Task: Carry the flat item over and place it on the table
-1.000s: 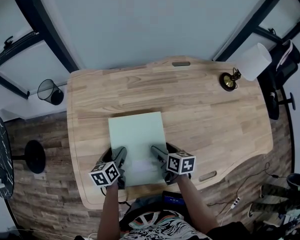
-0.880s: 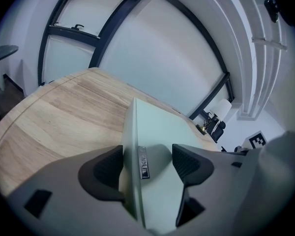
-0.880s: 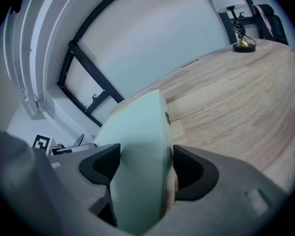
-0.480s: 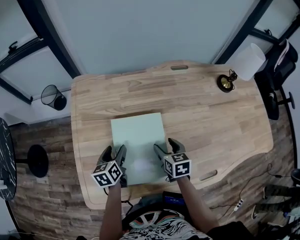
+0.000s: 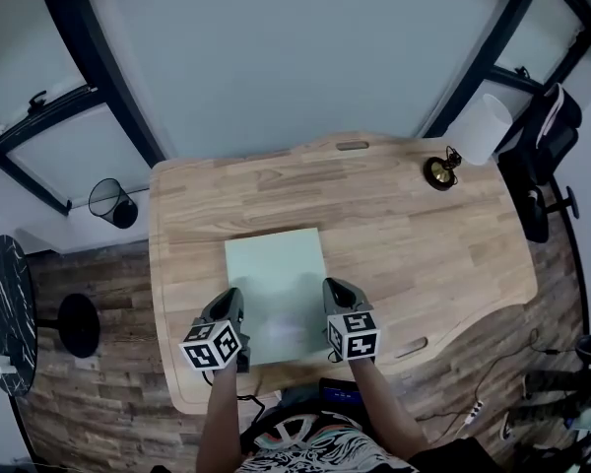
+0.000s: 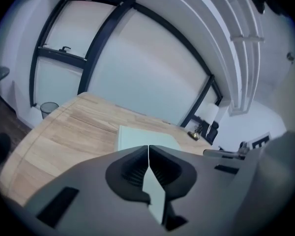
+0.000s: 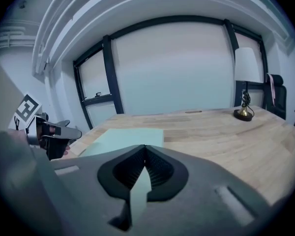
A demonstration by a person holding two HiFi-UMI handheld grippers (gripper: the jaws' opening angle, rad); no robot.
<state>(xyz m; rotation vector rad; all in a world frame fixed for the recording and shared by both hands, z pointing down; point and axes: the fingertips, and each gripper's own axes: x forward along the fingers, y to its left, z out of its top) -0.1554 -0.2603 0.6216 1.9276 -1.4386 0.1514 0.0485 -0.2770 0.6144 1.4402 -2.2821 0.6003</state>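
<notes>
Newly closed, left gripper (image 5: 232,302) and right gripper (image 5: 333,290) flank the sheet (image 5: 276,269).

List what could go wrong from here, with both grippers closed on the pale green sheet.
1. The left gripper and right gripper pinch only the near edge of the sheet; once lifted, its unsupported far end may sag or slip free.
2. Uneven movement of the two grippers could twist or crease the thin sheet.
3. A wide swing might knock the lamp at the far right corner of the table.
</notes>
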